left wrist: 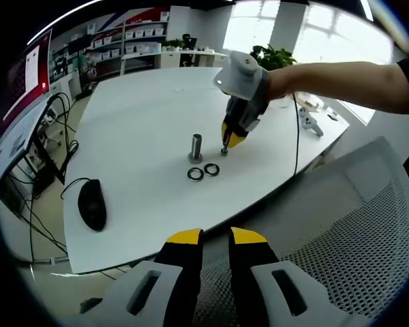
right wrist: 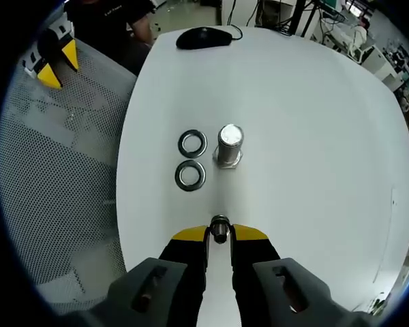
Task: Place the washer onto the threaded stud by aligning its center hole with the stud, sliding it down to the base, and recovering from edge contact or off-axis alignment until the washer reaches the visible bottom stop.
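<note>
White laminate covers the surface (right wrist: 307, 102), the largest thing here, with a mesh chair back (right wrist: 61, 177) along the left of the right gripper view; a dark mouse (right wrist: 203, 37) lies at the upper middle of that frame, well apart from the work; the threaded stud (right wrist: 229, 145) stands upright on its hex base at centre, probably so a ring can drop straight down; two spare washers (right wrist: 191, 143) lie flat just left of it; the right claw (right wrist: 220, 233) pinches a washer (right wrist: 220, 228) on edge, at the lower centre, short of the stud and not yet aligned; the left claw (left wrist: 215, 238) sits nearly pressed together, holding nothing, back over the chair.
</note>
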Action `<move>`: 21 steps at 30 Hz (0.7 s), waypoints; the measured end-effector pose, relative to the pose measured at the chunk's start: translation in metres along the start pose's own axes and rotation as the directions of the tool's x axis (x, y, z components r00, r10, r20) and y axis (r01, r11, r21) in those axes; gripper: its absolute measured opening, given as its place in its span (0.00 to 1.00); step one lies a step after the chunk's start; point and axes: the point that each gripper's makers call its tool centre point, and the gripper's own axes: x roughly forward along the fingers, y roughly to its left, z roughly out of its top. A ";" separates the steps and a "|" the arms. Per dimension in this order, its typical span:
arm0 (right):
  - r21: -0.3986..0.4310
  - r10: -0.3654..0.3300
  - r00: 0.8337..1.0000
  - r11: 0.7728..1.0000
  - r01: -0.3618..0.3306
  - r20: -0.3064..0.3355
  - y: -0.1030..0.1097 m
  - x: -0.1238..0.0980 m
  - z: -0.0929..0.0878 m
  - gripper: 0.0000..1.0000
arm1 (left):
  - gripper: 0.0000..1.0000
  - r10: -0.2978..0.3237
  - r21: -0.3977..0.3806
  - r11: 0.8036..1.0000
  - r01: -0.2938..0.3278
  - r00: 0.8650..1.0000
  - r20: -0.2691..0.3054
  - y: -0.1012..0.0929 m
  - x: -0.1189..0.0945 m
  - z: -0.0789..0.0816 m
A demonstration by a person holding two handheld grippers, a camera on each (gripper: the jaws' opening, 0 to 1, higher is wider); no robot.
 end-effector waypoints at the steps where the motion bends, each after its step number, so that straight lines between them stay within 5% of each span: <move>1: 0.002 0.001 1.000 1.000 -0.001 -0.003 0.001 0.003 0.000 0.14 | 0.12 0.000 0.000 1.000 0.000 1.000 0.000 0.000 0.000 0.000; 21: -0.003 -0.004 0.999 1.000 0.004 -0.044 0.001 0.015 -0.004 0.14 | 0.12 -0.002 0.002 1.000 0.002 1.000 0.001 -0.001 0.000 0.001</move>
